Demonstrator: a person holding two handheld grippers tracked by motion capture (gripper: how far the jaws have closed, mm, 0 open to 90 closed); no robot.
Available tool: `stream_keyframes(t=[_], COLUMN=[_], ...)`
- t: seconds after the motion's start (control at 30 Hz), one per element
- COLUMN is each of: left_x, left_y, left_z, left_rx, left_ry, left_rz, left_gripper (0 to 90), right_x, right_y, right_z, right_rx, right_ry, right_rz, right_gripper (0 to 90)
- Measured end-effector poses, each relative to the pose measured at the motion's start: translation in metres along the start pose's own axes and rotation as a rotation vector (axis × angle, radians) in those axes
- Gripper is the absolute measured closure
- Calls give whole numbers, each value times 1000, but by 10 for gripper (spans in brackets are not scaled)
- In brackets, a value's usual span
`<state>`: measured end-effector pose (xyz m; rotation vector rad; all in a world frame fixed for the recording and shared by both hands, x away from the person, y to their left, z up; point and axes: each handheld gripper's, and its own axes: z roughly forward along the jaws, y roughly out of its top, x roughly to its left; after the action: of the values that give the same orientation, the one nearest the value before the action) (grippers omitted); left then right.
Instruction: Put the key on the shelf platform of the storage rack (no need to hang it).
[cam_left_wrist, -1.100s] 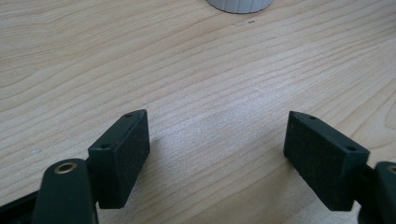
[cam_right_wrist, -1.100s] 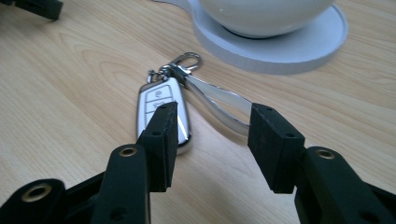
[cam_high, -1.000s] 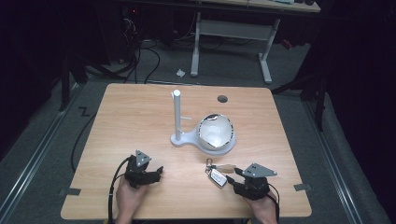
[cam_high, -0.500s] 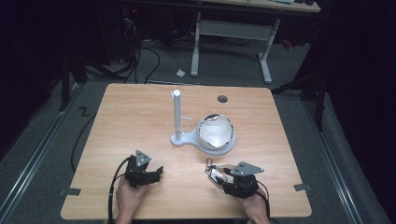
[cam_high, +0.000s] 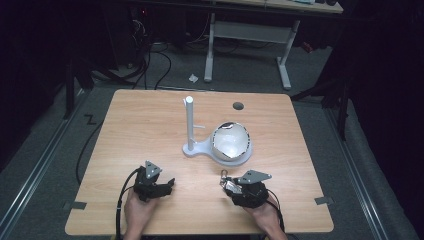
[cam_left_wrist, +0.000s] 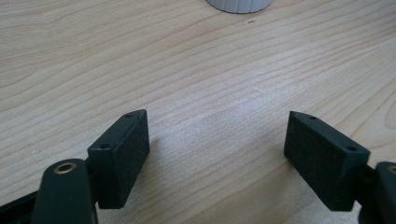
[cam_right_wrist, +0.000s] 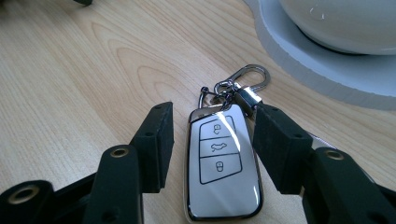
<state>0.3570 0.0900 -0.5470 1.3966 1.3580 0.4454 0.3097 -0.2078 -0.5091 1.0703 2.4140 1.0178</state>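
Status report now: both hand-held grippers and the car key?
Left hand-held gripper open, empty. Right hand-held gripper just opening; car key lies between jaws. Nothing blocking.

- In the high view the car key (cam_high: 223, 181) is too small to make out; the right gripper (cam_high: 226, 184) covers most of it.
- In the right gripper view the white bowl (cam_right_wrist: 345, 23) is cut off by the top edge, and the stand base (cam_right_wrist: 327, 70) under it runs out at the right edge.
- In the left gripper view, a white ribbed object (cam_left_wrist: 239, 4) is cropped at the top edge.
- Both forearms leave the high view at the bottom edge.
- The room beyond the worktop (cam_high: 150, 120) is too dark to read.
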Motion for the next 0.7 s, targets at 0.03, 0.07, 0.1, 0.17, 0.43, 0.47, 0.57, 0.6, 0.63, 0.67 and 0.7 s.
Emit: stream_keyframes(t=[0.03,0.07,0.1,0.17,0.43,0.47,0.57,0.6,0.63,0.67,0.7], left_x=[0,0,0,0,0,0,0,0,0,0,0], left_y=[0,0,0,0,0,0,0,0,0,0,0], left_z=[0,0,0,0,0,0,0,0,0,0,0], left_rx=[0,0,0,0,0,0,0,0,0,0,0], left_ry=[0,0,0,0,0,0,0,0,0,0,0], left_rz=[0,0,0,0,-1,0,-3,-3,-2,-2,-3], left_gripper=[229,229,229,229,229,229,229,229,229,229,229], right_x=[0,-1,-1,-2,-3,-3,-3,-3,-3,-4,-4], right_y=[0,0,0,1,1,2,2,2,2,2,2], right_z=[2,3,4,6,16,16,18,19,20,20,21], right_rx=[0,3,9,13,42,46,50,53,54,55,58], right_ry=[4,5,5,6,0,0,0,-2,-2,-2,-2], right_rz=[0,-2,1,-2,-13,-14,-15,-18,-19,-21,-25], right_gripper=[481,478,475,472,467,467,472,478,482,484,488])
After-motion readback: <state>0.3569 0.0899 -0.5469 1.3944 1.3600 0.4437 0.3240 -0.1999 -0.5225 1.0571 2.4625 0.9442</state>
